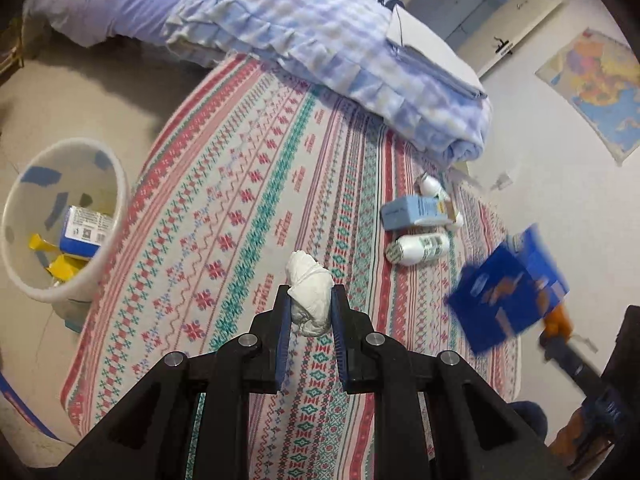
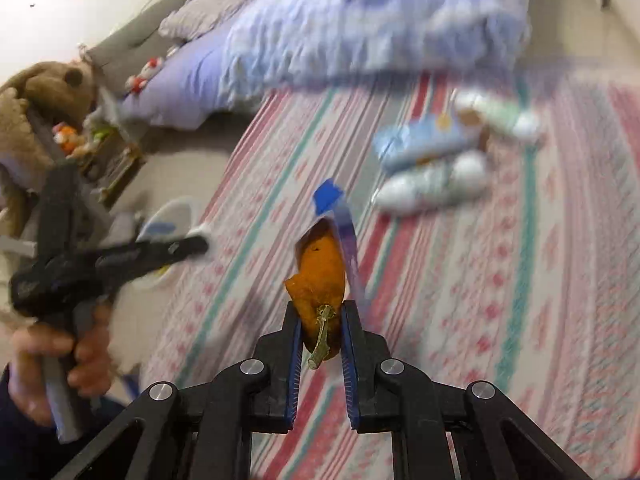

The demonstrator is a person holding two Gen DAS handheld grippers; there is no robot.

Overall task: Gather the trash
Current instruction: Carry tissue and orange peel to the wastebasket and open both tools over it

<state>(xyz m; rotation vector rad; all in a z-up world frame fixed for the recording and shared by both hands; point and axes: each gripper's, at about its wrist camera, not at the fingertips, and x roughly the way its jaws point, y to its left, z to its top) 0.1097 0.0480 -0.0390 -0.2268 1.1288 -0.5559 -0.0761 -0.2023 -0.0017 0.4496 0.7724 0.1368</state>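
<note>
My left gripper [image 1: 310,291] is shut on a crumpled white tissue [image 1: 310,292], held above the patterned bedspread [image 1: 248,184]. My right gripper [image 2: 321,307] is shut on a piece of orange peel [image 2: 322,276] with a blue box [image 2: 340,216] pressed beside it. In the left wrist view the blue box [image 1: 506,292] is blurred at the right, in the air. A white trash bin [image 1: 60,216] stands on the floor at the left, holding a blue box and yellow wrappers. A light blue box [image 1: 416,212] and two white bottles [image 1: 420,249] lie on the bed.
A folded blue checked blanket [image 1: 320,40] lies across the bed's far part. A map [image 1: 596,80] hangs on the wall at the right. In the right wrist view, a brown plush toy [image 2: 36,92] and a shelf of small toys are at the left.
</note>
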